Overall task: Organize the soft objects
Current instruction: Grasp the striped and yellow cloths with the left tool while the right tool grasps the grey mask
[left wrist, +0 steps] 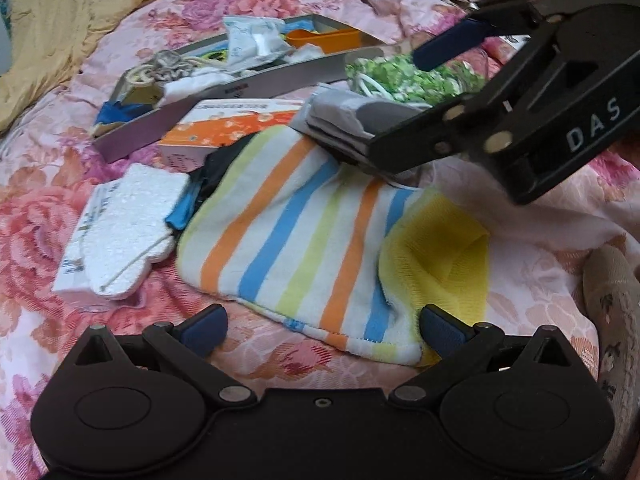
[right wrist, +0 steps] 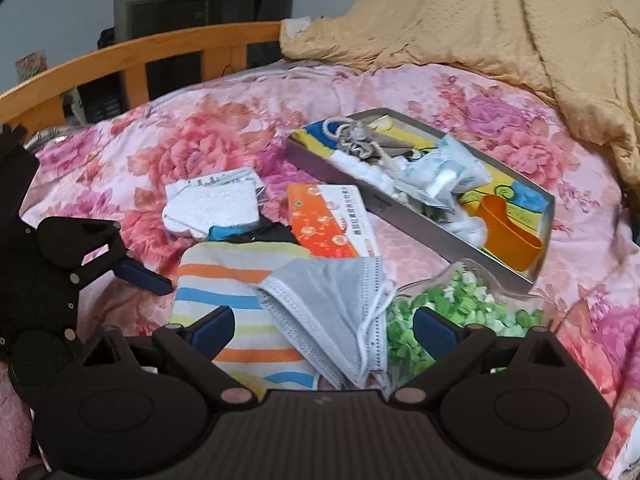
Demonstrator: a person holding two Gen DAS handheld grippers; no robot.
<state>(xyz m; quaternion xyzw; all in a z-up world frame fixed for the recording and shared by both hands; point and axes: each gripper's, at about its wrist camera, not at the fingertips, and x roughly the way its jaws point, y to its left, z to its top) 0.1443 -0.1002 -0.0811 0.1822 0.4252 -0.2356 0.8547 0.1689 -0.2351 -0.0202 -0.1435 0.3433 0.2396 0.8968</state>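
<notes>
A striped towel (left wrist: 296, 232) (right wrist: 224, 280) lies on the flowered bedspread, with a yellow cloth (left wrist: 440, 248) at its right end. A grey face mask (left wrist: 352, 116) (right wrist: 332, 300) rests on the towel's far edge. My left gripper (left wrist: 322, 330) stands open just before the towel's near edge, nothing between its pads; one of its fingers (right wrist: 144, 276) shows in the right wrist view. My right gripper (right wrist: 324, 328) (left wrist: 398, 108) is open around the mask, which lies between the pads without being pressed.
A metal tray (left wrist: 256, 84) (right wrist: 400, 216) holds a rope, packets and an orange scoop (right wrist: 508, 236). An orange box (left wrist: 224, 128) (right wrist: 324, 216), a white foam piece (left wrist: 120, 232) (right wrist: 212, 204) and green bits (left wrist: 412, 76) (right wrist: 452, 304) surround the towel. A tan quilt (right wrist: 500, 20) and a wooden rail (right wrist: 120, 52) lie beyond.
</notes>
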